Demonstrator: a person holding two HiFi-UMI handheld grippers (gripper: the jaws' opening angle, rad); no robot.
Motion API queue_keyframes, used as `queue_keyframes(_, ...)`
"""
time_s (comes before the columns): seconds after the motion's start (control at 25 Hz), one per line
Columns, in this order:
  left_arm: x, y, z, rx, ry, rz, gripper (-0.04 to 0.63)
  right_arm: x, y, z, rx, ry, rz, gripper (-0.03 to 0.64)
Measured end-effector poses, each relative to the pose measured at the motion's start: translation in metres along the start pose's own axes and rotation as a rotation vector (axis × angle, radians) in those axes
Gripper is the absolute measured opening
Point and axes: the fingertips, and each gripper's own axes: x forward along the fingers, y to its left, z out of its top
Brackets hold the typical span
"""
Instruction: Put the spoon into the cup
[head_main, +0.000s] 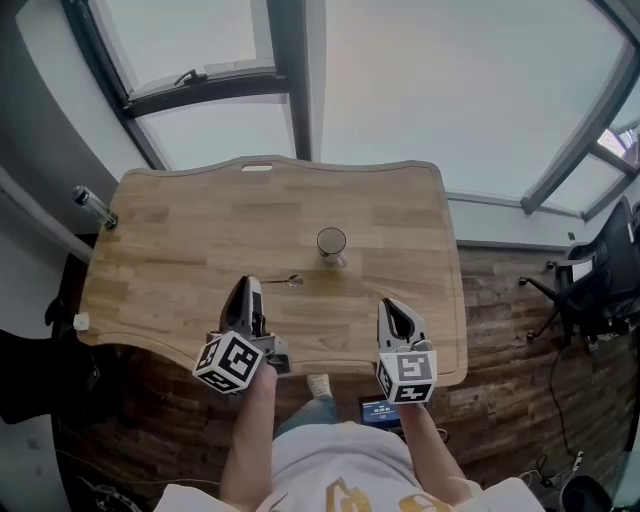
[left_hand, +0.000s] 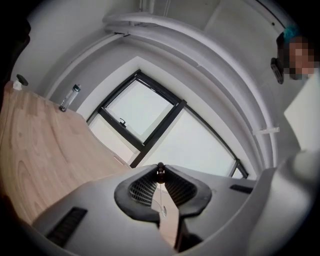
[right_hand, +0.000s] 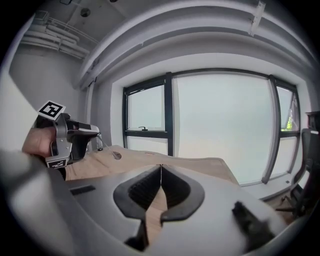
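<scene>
The left hand-held gripper (head_main: 250, 283) is clamped on the handle end of the spoon (head_main: 284, 281), whose bowl points toward the cup (head_main: 331, 243), near it but apart. The right hand-held gripper (right_hand: 161, 168) has its jaws pressed together, nothing between them, over the near edge of the bench (head_main: 180, 250)

The surface (head_main: 180, 250) is mostly bare. Only the cup (head_main: 331, 243) stands near its middle, open on all sides. The spoon (head_main: 290, 281) juts from the left claw (head_main: 250, 284), seemingly just short of the cup. A bottle (head_main: 95, 207) occupies the far-left corner, well apart.
</scene>
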Motion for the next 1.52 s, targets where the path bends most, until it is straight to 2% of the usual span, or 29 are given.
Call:
queue_keyframes(0.32,0.081,0.012,0.004,-0.022,0.049,-0.061,0.051,0.049,-0.025,0.007,0.017,0.023,-0.089,0.031)
queue_keyframes(0.72,0.129,0.018,-0.004,-0.045,0.089,-0.079,0.051,0.068,-0.049,0.012,0.032,0.035,-0.168,0.032)
queue_keyframes(1.28,0.168,0.025,-0.003,-0.035,0.085,-0.066,0.051,0.122,-0.050,0.018,0.000,0.045,-0.109,0.032)
queue_keyframes(1.52,0.184,0.033,-0.016,-0.037,0.124,-0.055,0.051,0.138,-0.063,0.017,0.018,0.059,-0.118,0.031)
